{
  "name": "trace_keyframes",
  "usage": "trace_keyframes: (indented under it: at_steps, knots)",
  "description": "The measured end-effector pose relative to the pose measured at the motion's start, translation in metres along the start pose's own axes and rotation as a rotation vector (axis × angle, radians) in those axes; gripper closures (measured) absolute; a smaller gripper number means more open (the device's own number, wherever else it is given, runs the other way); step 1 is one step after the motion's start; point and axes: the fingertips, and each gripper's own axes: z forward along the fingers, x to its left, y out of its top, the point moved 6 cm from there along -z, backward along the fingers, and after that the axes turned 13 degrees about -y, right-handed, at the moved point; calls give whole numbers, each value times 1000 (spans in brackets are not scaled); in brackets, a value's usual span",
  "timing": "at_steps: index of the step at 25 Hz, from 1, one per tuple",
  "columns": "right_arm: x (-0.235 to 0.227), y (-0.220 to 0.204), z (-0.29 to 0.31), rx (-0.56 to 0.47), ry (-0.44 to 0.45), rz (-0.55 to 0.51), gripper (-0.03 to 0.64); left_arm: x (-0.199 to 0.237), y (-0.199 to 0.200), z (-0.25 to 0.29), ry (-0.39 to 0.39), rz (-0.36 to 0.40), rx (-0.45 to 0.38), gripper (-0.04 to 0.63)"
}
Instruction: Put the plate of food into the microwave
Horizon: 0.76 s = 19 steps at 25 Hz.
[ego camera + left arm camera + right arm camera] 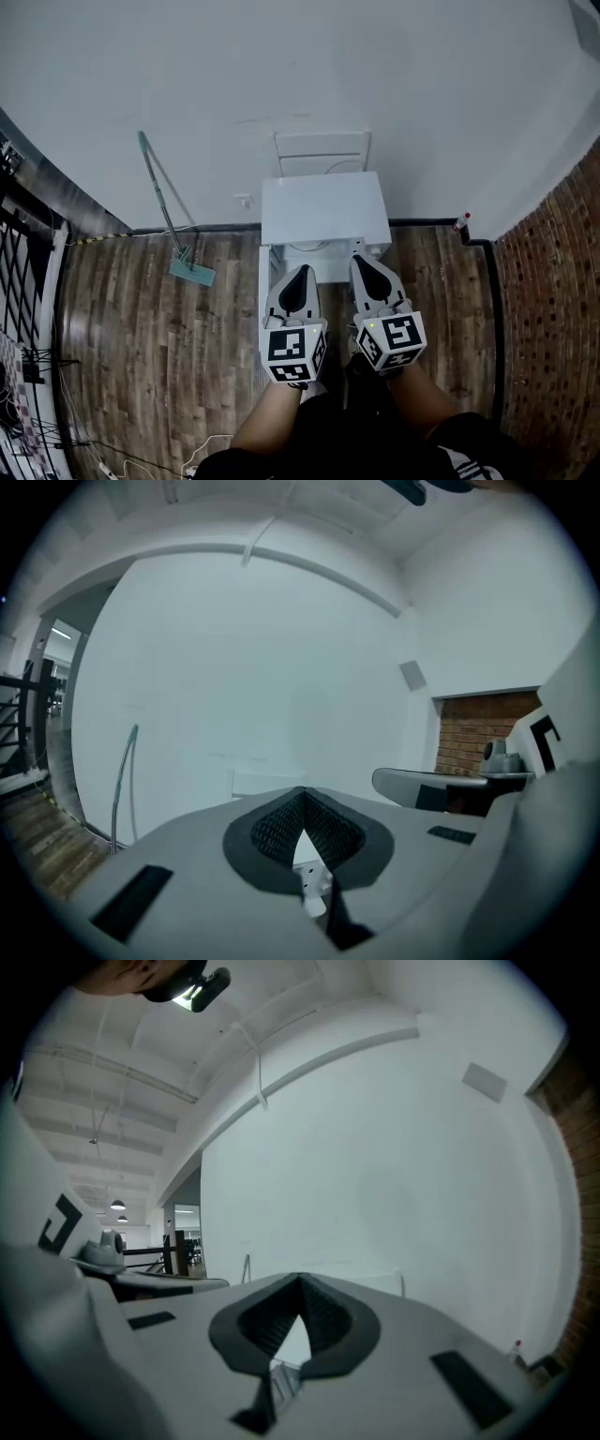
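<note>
Head view first: I've got the left gripper (300, 272) and the right gripper (364, 262) side by side, just apart, both pointing ahead at the white wall (309, 66). Their marker cubes face up at me and the person's forearms (274, 414) run out of the bottom edge.

Left gripper view: the ribbed pads meet at the tips, so the jaws are closed with nothing between them. Right gripper view: same story, tips together and empty.

Ahead of the tips and well below them sits a white table (323, 208). The gripper bodies cover its near edge, and the pale shapes under that edge are too washed out for me to name. A white frame (322, 153) stands beyond the table against the wall; I can't tell what it is.

The plate of food and the microwave: I can't pick out either in any view, so I can't say where they sit.

Off to the left gripper's left, a mop (169, 211) leans on the wall, its head on the wooden floor (159, 328). To the right gripper's right is a brick wall (553, 281), and a small red-topped object (460, 222) at the wall's foot is too small to identify.
</note>
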Motion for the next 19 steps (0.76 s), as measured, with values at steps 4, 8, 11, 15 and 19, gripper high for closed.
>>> trace_keyframes:
  at_steps: [4, 8, 11, 15, 19]
  knots:
    - [13, 36, -41, -59, -26, -63, 604, -26, 30, -35, -41, 2, -37, 597]
    - [21, 46, -72, -111, -21, -65, 604, -44, 36, -59, -34, 50, -69, 597]
    - [24, 48, -87, -119, -3, -51, 604, -52, 35, -75, -29, 76, -72, 597]
    - [23, 51, -102, -124, 1, -71, 604, -63, 35, -89, -35, 83, -74, 597]
    - [24, 52, -113, -129, 8, -81, 604, -73, 36, -100, -41, 93, -80, 597]
